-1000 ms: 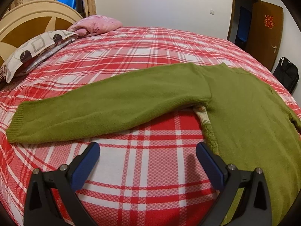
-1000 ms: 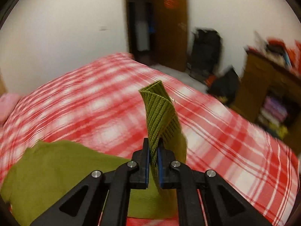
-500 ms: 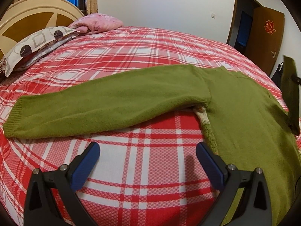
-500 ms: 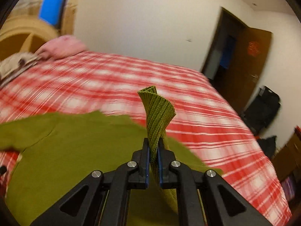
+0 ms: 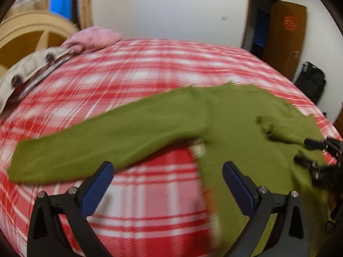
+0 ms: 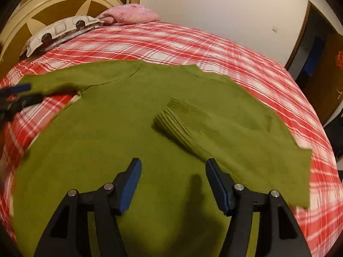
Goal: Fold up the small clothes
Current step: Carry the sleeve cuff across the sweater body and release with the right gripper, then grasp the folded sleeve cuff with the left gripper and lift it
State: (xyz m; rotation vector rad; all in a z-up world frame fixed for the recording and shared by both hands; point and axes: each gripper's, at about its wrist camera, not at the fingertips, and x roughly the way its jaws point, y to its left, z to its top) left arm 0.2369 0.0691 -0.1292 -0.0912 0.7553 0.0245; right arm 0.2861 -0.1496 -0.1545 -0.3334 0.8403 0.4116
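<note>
A green knit sweater (image 6: 111, 132) lies flat on the red plaid bed (image 6: 214, 49). Its right sleeve is folded in over the body, with the ribbed cuff (image 6: 171, 120) lying on the chest; the cuff also shows in the left wrist view (image 5: 268, 124). Its left sleeve (image 5: 103, 139) lies stretched out to the left. My right gripper (image 6: 172, 169) is open and empty just above the sweater body, short of the cuff; it also shows in the left wrist view (image 5: 304, 152). My left gripper (image 5: 167, 171) is open and empty over the bed, near the sleeve and armpit; it also shows in the right wrist view (image 6: 32, 92).
Pillows (image 6: 64, 30) and a pink bundle (image 6: 130, 16) lie by the headboard (image 6: 53, 6) at the far left. A brown door (image 5: 283, 36) and a black bag (image 5: 310, 81) stand past the bed's right side.
My right gripper carried the sleeve cuff over the sweater body, opened and let it go there. My left gripper has moved closer to the outstretched sleeve.
</note>
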